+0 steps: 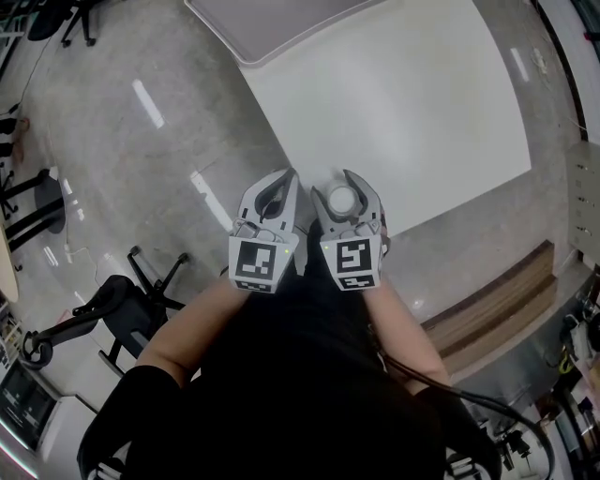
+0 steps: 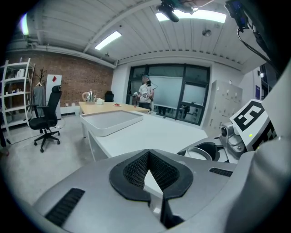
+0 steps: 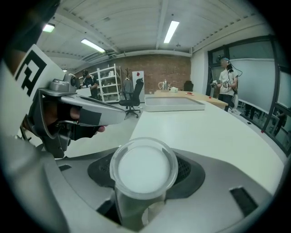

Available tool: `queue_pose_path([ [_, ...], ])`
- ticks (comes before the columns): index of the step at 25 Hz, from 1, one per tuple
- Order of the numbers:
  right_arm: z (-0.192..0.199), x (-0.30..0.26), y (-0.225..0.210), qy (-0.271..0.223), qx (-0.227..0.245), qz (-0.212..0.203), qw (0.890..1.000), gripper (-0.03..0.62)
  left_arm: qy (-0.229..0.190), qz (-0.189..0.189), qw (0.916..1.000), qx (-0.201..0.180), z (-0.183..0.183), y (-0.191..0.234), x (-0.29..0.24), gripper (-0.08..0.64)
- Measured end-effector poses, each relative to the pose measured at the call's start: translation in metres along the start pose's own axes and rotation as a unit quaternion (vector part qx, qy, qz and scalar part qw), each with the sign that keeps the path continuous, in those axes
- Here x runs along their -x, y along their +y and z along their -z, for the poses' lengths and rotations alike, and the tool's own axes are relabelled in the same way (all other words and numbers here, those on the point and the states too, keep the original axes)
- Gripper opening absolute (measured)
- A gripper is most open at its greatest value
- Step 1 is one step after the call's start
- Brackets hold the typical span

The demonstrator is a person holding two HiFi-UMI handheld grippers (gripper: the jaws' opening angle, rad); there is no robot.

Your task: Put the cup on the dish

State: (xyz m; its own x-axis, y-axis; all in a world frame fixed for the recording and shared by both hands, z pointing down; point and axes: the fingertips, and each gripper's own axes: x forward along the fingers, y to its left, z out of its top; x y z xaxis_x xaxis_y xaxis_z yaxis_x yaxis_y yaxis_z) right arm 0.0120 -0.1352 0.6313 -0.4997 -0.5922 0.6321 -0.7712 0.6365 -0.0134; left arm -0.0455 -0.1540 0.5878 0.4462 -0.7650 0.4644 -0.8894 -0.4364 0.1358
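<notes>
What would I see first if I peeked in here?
A see-through cup stands upright, gripped in the right gripper, just in front of the person. Right beside it the left gripper is shut with nothing in it. Ahead of both lies a big white table, with a shallow tray at its far end.

In the right claw (image 1: 345, 192), the cup (image 3: 143, 166) is clear, smooth plastic with a milky, frosted-looking bottom. That claw and the left claw (image 2: 148, 157) have matt grey plastic shells and black, finely ribbed, rubbery-looking pads (image 2: 132, 173). The bench (image 1: 422, 112) ahead of both claws is smooth, matt white. The floor (image 1: 122, 141) left of the left claw is glossy, polished grey.
</notes>
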Motion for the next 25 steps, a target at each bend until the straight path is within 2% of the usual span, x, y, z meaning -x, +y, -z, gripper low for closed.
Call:
queue_pose_path([
  [4,-0.008,0.007,0.001,-0.013,-0.016,-0.002,1.0,0.258,-0.007,-0.001,0.9999,-0.014,-0.006,0.002,0.008,0.006],
  [11,-0.045,0.036,-0.003,-0.022,-0.005,0.002,1.0,0.258,-0.029,-0.004,0.9994,-0.02,-0.036,-0.007,0.019,0.006],
  [25,-0.143,0.088,0.0,-0.075,0.019,-0.003,0.997,0.258,-0.095,0.024,0.9945,-0.036,-0.124,-0.018,0.041,0.005],
])
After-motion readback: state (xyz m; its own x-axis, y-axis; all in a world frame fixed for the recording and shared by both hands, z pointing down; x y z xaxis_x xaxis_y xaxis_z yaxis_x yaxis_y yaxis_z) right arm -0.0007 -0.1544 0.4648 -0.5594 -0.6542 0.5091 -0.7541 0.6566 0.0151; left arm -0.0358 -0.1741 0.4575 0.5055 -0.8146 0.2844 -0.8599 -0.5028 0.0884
